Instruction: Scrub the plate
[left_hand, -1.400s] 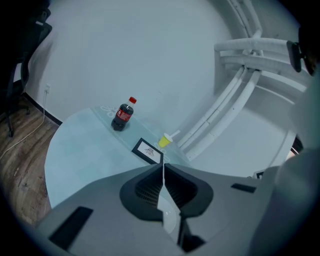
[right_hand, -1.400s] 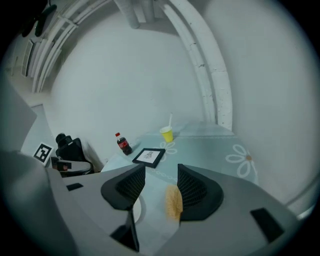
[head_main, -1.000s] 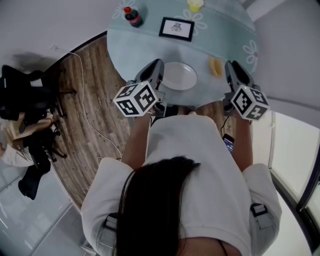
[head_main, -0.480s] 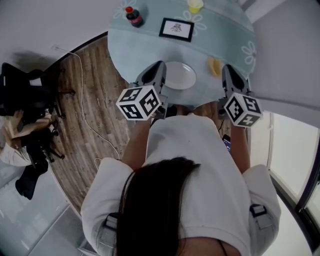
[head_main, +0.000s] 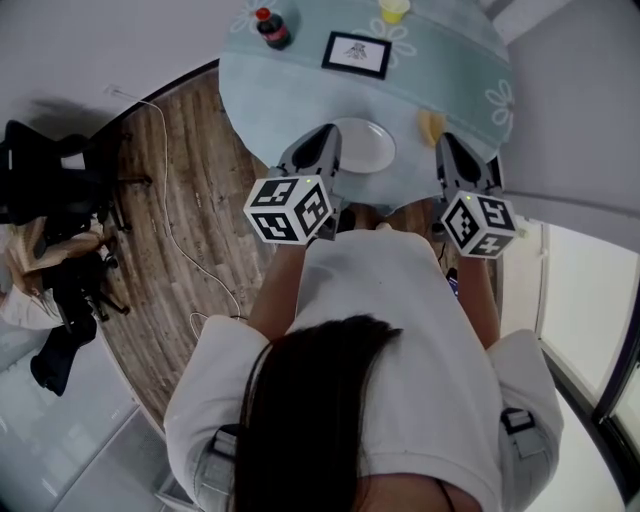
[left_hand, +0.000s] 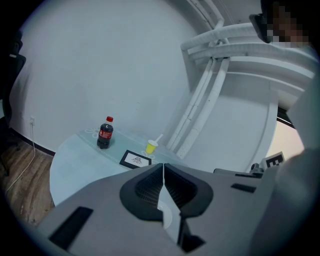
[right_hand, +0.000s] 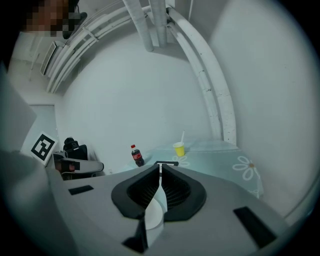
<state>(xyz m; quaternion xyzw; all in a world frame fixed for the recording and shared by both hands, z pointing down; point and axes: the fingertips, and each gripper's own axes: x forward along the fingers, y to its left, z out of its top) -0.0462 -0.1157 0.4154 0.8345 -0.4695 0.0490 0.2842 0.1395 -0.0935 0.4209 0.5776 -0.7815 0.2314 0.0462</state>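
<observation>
A white plate lies near the front edge of the round table, which has a pale blue cloth. A yellow sponge lies just right of the plate. My left gripper hovers at the plate's left rim, jaws pressed together and empty. My right gripper sits right of the plate, just behind the sponge. Its jaws are closing and meet at the tips with nothing between them.
At the table's far side stand a cola bottle, a black picture frame and a yellow cup with a straw. Wooden floor, a cable and black gear lie to the left. A wall closes the right side.
Both grippers have moved forward over the table edge, closer to the plate and the sponge. The right gripper has drifted slightly left.
</observation>
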